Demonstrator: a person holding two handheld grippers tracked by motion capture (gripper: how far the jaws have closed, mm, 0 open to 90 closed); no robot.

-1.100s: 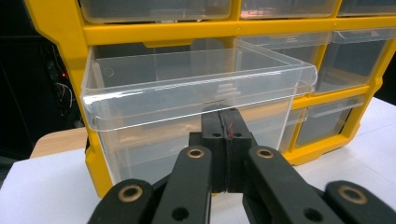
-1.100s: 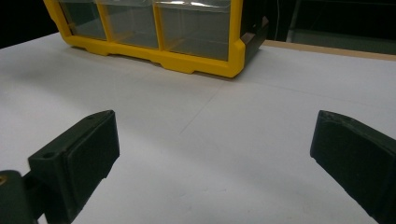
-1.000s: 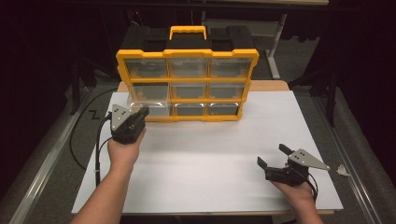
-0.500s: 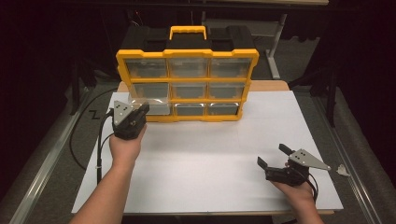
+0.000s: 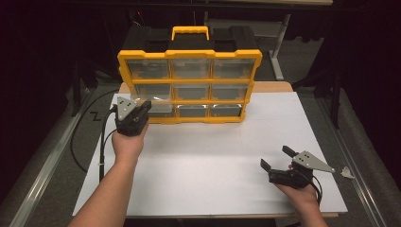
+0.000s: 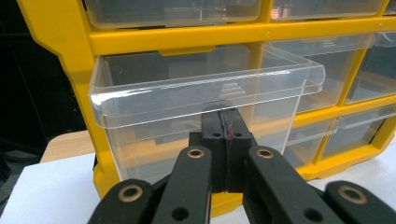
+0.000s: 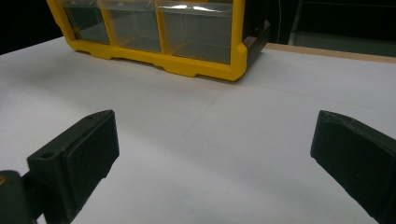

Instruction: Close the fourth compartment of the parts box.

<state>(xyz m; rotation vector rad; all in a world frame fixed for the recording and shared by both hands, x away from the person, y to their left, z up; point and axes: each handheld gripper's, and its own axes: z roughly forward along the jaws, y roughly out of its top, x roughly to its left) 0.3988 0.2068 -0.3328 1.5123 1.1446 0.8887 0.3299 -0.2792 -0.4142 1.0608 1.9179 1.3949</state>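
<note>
Drawer (image 6: 201, 93) part-drawn from the yellow organizer (image 5: 189, 85), at its left column.
It is gripped at its front by the closed left gripper (image 6: 227, 135) directly before it; the right gripper (image 5: 279, 161), well apart, is held open.

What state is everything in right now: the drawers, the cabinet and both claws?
Yellow cabinet: upright at the far side of the table, handle on top.
Pulled drawer: middle row, left end, partly out, looks empty.
Other drawers: pushed in.
Left claw: shut, tips at the pulled drawer's front; whether it pinches the drawer is unclear.
Right claw: open, holding nothing, low over the white table.
</note>
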